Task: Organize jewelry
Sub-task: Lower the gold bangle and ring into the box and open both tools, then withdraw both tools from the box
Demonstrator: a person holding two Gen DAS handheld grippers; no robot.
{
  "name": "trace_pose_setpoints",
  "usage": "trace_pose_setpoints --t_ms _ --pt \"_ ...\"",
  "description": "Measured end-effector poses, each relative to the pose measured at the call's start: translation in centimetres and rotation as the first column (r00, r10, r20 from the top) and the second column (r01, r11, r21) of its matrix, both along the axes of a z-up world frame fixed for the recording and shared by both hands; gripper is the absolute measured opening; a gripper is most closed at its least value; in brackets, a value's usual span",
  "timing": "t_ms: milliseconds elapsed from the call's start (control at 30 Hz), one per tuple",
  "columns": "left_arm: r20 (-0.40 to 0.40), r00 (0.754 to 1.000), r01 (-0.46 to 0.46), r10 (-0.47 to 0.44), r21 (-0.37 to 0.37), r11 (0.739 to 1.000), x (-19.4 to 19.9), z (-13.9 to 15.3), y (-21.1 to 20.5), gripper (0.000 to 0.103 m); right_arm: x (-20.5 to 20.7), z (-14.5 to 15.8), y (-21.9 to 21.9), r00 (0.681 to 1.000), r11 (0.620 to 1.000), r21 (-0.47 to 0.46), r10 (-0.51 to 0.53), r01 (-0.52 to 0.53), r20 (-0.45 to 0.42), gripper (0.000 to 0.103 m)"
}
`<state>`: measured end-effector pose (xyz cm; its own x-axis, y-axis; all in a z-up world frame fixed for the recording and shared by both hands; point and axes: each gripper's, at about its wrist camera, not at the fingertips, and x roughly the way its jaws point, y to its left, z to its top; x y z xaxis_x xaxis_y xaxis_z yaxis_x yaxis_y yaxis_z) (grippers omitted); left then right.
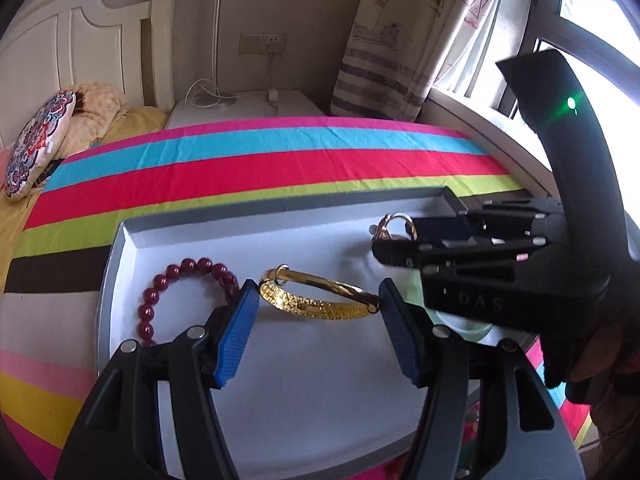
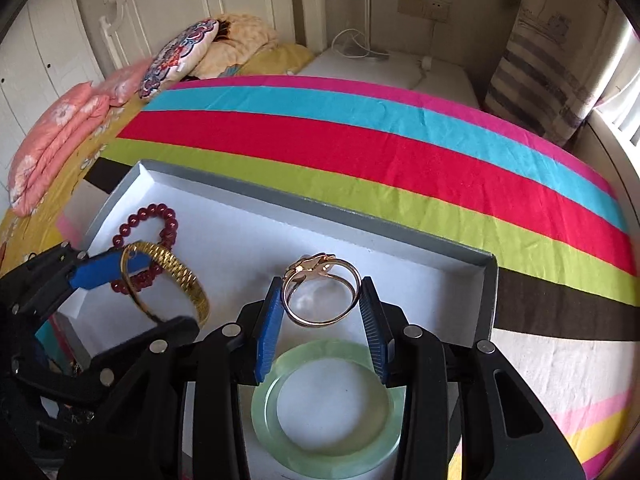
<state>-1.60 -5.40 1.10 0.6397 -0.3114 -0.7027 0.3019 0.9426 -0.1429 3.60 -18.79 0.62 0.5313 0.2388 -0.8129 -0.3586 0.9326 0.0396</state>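
Gold catches the light twice over the shallow grey-walled box with a white floor (image 2: 120,196) that sits on the striped bedspread (image 2: 400,140). The left gripper (image 1: 316,300) has a wide textured gold bangle (image 1: 316,300) spanning the gap between its blue pads, each pad touching an end of the hoop, so it looks clamped and held just above the white floor, though I cannot be sure it is clear of it. The right gripper (image 2: 320,300) holds a slim rose-gold ring with an ornate top (image 2: 320,294) upright between its narrower-set pads, above the right half of the box. Already lying in the box are a dark red beaded bracelet (image 1: 180,292) at the far left and a pale green jade bangle (image 2: 326,404) at the near right, directly under the right gripper. To set these down well, I would say each piece wants its own bare patch: the gold bangle in the middle, right of the beads without overlapping them, the ring beyond the jade bangle rather than on top of it. Lower until the metal rests on the floor before easing the pads apart, since the ring could roll and the two tools are close enough to bump.
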Motion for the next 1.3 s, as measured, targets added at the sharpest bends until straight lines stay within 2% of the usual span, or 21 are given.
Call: trace_pose_setpoints --t_ms 33,67,133,267,400,467,533,700,733,800,867,933,967,1033,1067,1133,1300 --pt "-0.001 1.000 -0.005 0.005 0.001 1.000 -0.2 -0.1 0.2 0.064 0.0 0.0 0.0 1.000 1.000 0.017 0.006 -0.006 0.001 0.051" --pt "-0.002 1.000 -0.013 0.013 0.006 1.000 -0.5 -0.2 0.4 0.070 0.0 -0.1 0.0 1.000 1.000 0.024 0.002 -0.002 -0.001 0.061" --pt "0.007 1.000 -0.021 0.021 0.012 1.000 -1.2 -0.2 0.9 0.076 -0.4 0.1 -0.2 1.000 0.999 0.034 -0.008 0.008 0.024 0.061" --pt "0.005 0.999 -0.033 0.033 0.009 0.999 -2.8 -0.1 2.5 0.081 -1.0 1.2 -1.4 0.997 0.996 0.080 -0.031 0.026 0.067 0.061" --pt "0.009 0.996 -0.086 0.086 -0.044 0.995 -5.3 1.0 5.2 0.085 -2.9 2.9 -3.0 0.992 0.989 0.141 -0.053 0.036 0.116 0.061" --pt "0.040 0.991 -0.125 0.128 -0.067 0.990 -7.3 1.7 7.0 0.096 -4.4 3.6 -3.8 0.989 0.985 0.171 -0.061 0.037 0.138 0.063" --pt "0.070 0.982 -0.169 0.173 -0.057 0.984 -8.8 2.1 8.2 0.101 -5.9 3.9 -4.4 0.986 0.982 0.188 -0.062 0.032 0.157 0.069" --pt "0.163 0.951 -0.276 0.262 0.067 0.959 -12.1 2.5 9.7 0.101 -9.6 4.3 -5.2 0.970 0.980 0.195 -0.077 0.031 0.232 0.073" --pt "0.201 0.941 -0.298 0.273 0.105 0.949 -12.9 2.6 9.7 0.101 -10.3 4.4 -5.3 0.964 0.980 0.195 -0.081 0.032 0.252 0.078" --pt "0.281 0.918 -0.333 0.279 0.170 0.927 -14.3 2.9 9.4 0.101 -12.5 5.2 -5.4 0.938 0.978 0.208 -0.100 0.031 0.332 0.085" --pt "0.353 0.896 -0.357 0.269 0.214 0.909 -15.7 3.3 8.9 0.101 -15.1 6.2 -5.7 0.895 0.970 0.243 -0.112 0.005 0.431 0.087" --pt "0.382 0.888 -0.357 0.255 0.227 0.906 -16.5 3.4 8.7 0.101 -17.3 6.7 -6.1 0.860 0.962 0.273 -0.128 -0.013 0.493 0.087" --pt "0.385 0.888 -0.354 0.250 0.228 0.907 -16.9 3.3 8.7 0.101 -17.6 6.7 -6.1 0.859 0.961 0.275 -0.133 -0.009 0.495 0.087" --pt "0.359 0.899 -0.338 0.249 0.209 0.918 -17.1 2.9 9.0 0.101 -17.5 6.2 -5.9 0.879 0.964 0.265 -0.158 0.038 0.451 0.087" --pt "0.345 0.904 -0.333 0.253 0.198 0.922 -17.0 2.7 9.2 0.101 -17.2 5.7 -5.7 0.900 0.962 0.269 -0.155 0.044 0.408 0.086" --pt "0.307 0.910 -0.339 0.278 0.167 0.926 -16.8 2.1 9.9 0.101 -17.1 4.5 -4.8 0.923 0.960 0.281 -0.123 0.017 0.366 0.086" --pt "0.259 0.913 -0.352 0.316 0.107 0.930 -16.8 1.2 11.5 0.101 -17.2 1.9 0.2 0.958 0.988 0.139 0.031 -0.073 0.284 0.086"
